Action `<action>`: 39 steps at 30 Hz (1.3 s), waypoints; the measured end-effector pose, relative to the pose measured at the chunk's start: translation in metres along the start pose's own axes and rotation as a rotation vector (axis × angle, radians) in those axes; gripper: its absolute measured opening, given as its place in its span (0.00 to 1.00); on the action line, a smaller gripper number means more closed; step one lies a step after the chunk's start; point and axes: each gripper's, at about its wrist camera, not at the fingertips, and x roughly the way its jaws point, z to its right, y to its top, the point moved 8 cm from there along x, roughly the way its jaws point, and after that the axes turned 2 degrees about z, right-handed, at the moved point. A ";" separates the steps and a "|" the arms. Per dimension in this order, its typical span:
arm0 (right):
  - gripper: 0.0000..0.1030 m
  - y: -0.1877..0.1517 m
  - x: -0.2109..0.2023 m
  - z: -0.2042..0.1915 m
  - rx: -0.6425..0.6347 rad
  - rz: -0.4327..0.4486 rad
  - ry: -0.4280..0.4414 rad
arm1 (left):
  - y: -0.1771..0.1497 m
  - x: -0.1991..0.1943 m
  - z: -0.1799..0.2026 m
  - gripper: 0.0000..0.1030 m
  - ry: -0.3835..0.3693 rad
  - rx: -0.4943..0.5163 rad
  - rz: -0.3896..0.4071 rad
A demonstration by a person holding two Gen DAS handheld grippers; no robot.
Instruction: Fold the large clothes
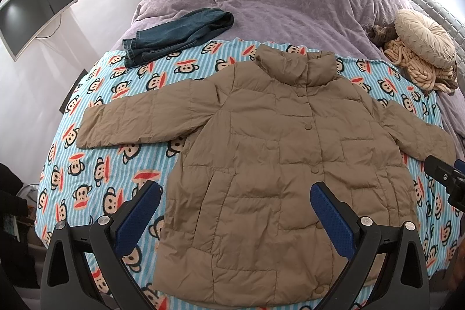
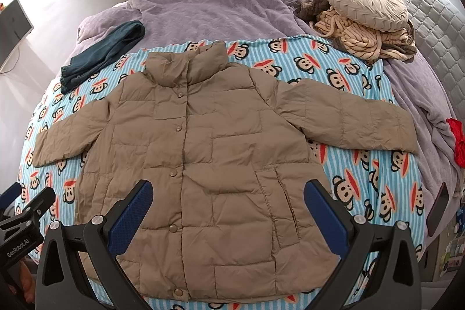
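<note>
A tan puffer jacket (image 1: 261, 153) lies flat and buttoned, sleeves spread, on a blue striped monkey-print blanket (image 1: 96, 164); it also shows in the right wrist view (image 2: 209, 153). My left gripper (image 1: 235, 191) is open and empty, held above the jacket's lower hem area. My right gripper (image 2: 228, 191) is open and empty above the lower front of the jacket. Each gripper shows at the edge of the other view: the right one by the right sleeve (image 1: 444, 179), the left one at the lower left (image 2: 26, 211).
Folded dark jeans (image 1: 177, 34) lie at the blanket's far left on a purple duvet (image 1: 290, 7). A round beige cushion (image 2: 366, 5) and knitted throw (image 2: 357, 42) sit at the far right. A red cloth (image 2: 457, 141) and a phone (image 2: 437, 208) lie near the right edge.
</note>
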 end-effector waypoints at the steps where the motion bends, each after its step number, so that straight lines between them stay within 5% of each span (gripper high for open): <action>1: 1.00 0.000 0.000 0.000 0.000 0.000 0.000 | 0.000 0.000 0.000 1.00 0.001 0.000 0.000; 39: 1.00 0.000 0.004 -0.002 0.000 -0.003 -0.001 | 0.002 0.001 -0.005 1.00 -0.004 -0.004 0.006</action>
